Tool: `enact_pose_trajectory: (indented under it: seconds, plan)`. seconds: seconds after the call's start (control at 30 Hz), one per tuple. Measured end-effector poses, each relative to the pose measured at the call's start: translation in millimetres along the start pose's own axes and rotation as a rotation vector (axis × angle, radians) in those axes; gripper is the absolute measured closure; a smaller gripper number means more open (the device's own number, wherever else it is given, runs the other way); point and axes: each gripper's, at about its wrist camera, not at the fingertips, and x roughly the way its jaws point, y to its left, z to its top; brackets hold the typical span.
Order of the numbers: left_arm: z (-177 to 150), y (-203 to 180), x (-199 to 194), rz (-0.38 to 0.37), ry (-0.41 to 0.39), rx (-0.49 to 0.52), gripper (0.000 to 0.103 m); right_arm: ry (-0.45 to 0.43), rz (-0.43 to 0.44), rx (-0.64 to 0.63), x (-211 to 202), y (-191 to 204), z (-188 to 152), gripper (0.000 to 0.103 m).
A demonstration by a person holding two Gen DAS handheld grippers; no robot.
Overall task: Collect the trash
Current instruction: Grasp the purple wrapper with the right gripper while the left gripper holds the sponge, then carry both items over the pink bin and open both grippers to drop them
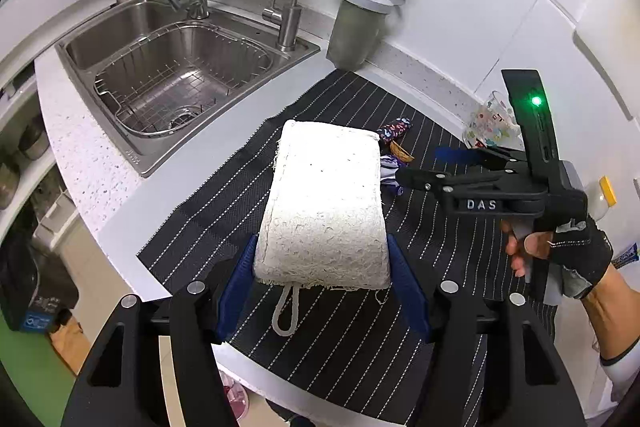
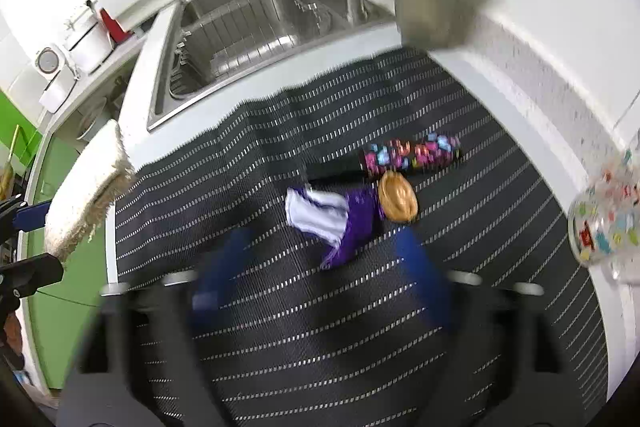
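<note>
My left gripper point(image 1: 322, 271) points steeply down, its blue fingers point(image 1: 236, 287) pressed against both sides of a pale sponge point(image 1: 324, 207), holding it clear of the desk. My right gripper point(image 2: 320, 275) also tilts down, its fingers point(image 2: 424, 279) spread wide with nothing between them; they look blurred. In the left view my gloved right hand point(image 1: 568, 251) wraps its handle, bare fingertips showing, forearm reaching in from the right.

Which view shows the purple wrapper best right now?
The right wrist view: the purple wrapper lies almost whole on the striped mat, beside a gold disc, though blurred. In the left wrist view only a sliver shows, hidden behind the loofah sponge and the right gripper.
</note>
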Motion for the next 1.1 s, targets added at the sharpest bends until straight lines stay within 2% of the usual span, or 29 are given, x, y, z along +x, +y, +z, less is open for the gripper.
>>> enact_pose_trajectory:
  seconds: [0.07,0.23,0.3,0.37,0.4,0.47,0.5,0.53,0.63,0.83,1.1]
  plan:
    - [1,3,2,-0.001,0.001,-0.007,0.04,0.003,0.002,-0.004,3,0,2,0.008]
    - [3,8,7,-0.002,0.008,-0.014,0.04,0.026,0.029,-0.002,17,1,7,0.009]
    - [4,12,9,-0.003,0.013,-0.021,0.04,0.034,0.04,-0.004,23,2,9,0.016]
    - [5,17,12,-0.005,0.019,-0.029,0.04,0.051,0.043,-0.003,32,2,10,0.037]
    - [5,18,13,-0.004,0.022,-0.032,0.04,0.061,0.041,0.0,36,1,11,0.042]
    - [5,21,16,-0.005,0.028,-0.037,0.04,0.068,0.026,0.004,41,0,11,0.062]
    - [5,22,17,-0.007,0.03,-0.038,0.04,0.067,0.02,0.009,42,-2,11,0.069]
    - [5,23,18,-0.007,0.032,-0.041,0.04,0.064,0.013,0.015,41,-4,12,0.081]
    - [5,25,21,-0.013,0.035,-0.048,0.04,0.057,0.016,0.017,38,-5,13,0.097]
    - [7,19,19,-0.019,0.029,-0.043,0.04,0.041,0.029,0.026,20,-6,12,0.1]
    - [-1,-2,-3,-0.021,0.0,-0.042,0.04,-0.003,0.048,0.025,-42,-3,-8,0.1]
